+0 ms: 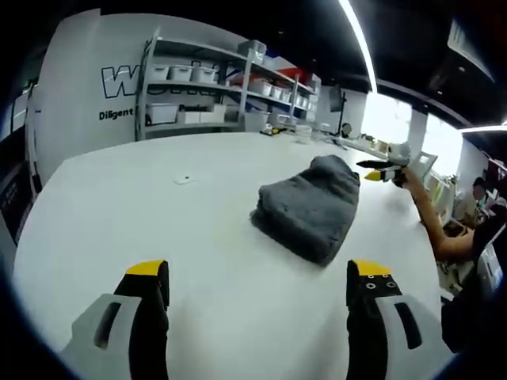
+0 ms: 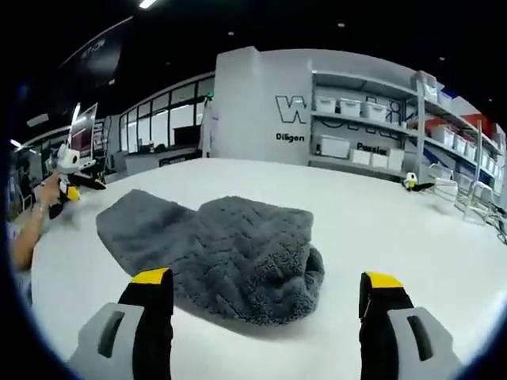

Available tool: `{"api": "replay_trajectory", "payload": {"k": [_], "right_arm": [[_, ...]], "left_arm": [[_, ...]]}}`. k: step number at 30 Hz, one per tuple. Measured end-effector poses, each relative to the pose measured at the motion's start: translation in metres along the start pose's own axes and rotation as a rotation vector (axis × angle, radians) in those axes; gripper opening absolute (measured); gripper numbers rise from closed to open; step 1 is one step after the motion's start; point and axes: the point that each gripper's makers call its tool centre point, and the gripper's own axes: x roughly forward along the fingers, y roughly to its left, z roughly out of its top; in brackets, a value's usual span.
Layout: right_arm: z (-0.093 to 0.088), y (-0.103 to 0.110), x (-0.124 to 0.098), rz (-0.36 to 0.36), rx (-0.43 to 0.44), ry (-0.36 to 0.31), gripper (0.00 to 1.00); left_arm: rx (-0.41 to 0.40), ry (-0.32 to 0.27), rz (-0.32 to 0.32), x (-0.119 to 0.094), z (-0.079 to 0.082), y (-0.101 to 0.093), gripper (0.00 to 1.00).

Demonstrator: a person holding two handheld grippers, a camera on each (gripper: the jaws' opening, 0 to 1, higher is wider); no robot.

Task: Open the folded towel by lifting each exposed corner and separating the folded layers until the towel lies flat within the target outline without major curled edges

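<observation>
Gray towel (image 2: 218, 249) still bunched up mid-table (image 1: 142, 229). Right gripper (image 2: 265, 297) just beside towel — jaws wide apart, holding nothing. Left gripper (image 1: 257, 289) a bit back from towel, wide apart, holding nothing too. Best to pinch one loose corner only — then lift slowly.

Towel (image 1: 310, 207) lies on table (image 1: 142, 206), shelves (image 1: 214, 87) behind.

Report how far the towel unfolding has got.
Done: nothing visible yet; the grey towel lies folded and bunched on the white table. In hand: nothing; the left tool and right tool are open, short of the towel. Left: lift each corner, separate the layers, flatten. No target outline is visible.
</observation>
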Motion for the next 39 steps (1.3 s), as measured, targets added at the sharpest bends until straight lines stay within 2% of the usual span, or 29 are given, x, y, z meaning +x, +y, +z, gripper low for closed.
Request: {"api": "replay_trajectory", "payload": {"k": [4, 11, 18, 23, 32, 39], "right_arm": [[-0.008, 0.016, 0.004, 0.068, -0.014, 0.045, 0.99], [-0.01, 0.025, 0.004, 0.097, -0.036, 0.06, 0.99], [-0.008, 0.021, 0.002, 0.091, -0.025, 0.033, 0.99], [-0.011, 0.022, 0.004, 0.096, -0.021, 0.047, 0.99], [-0.008, 0.027, 0.002, 0.119, -0.017, 0.036, 0.99], [-0.006, 0.025, 0.002, 0.123, 0.009, 0.031, 0.99]], "left_arm": [[0.001, 0.0, 0.002, 0.0, 0.001, 0.002, 0.92], [-0.002, 0.004, 0.011, 0.0, -0.002, 0.001, 0.93], [-0.007, 0.011, 0.013, 0.001, -0.003, 0.002, 0.96], [-0.002, 0.002, 0.013, 0.001, -0.001, 0.001, 0.99], [-0.02, -0.019, 0.007, 0.003, 0.003, 0.001, 0.99], [-0.03, -0.015, 0.019, 0.003, 0.003, 0.005, 0.99]]}}
